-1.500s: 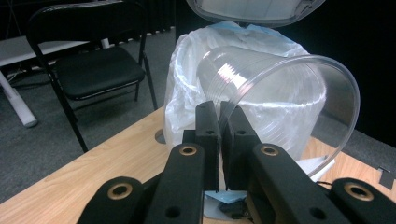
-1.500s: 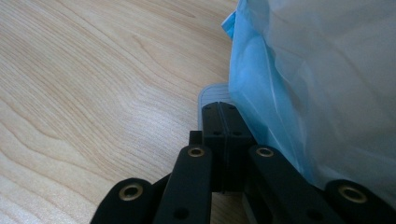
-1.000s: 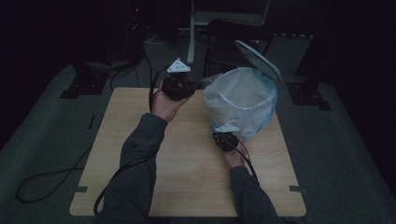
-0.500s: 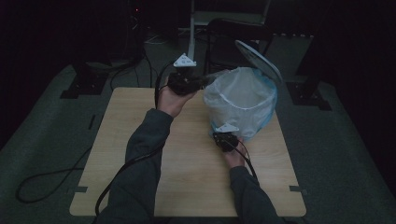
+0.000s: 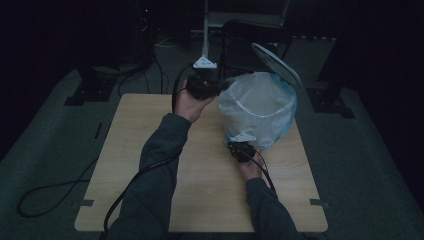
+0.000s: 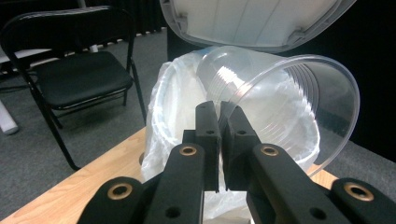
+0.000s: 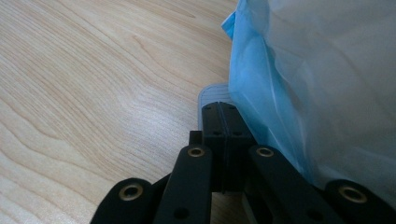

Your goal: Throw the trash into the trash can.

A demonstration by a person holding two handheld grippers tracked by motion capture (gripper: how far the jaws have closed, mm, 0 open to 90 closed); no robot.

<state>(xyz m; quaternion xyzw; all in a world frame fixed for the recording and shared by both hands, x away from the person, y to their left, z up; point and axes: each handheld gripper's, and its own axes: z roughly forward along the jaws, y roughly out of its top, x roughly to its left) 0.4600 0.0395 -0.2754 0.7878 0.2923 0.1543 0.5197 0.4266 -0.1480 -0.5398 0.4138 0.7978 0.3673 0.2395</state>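
Your left gripper, jaws pinched on the rim of a clear plastic cup, holds it tilted over the lined bin near the desk's far right corner. Your right gripper, jaws closed, presses the bin's pedal.

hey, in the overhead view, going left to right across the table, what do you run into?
Bare table → left gripper pinching a clear plastic cup → right gripper low beside the bin → bin with white liner → its raised lid.
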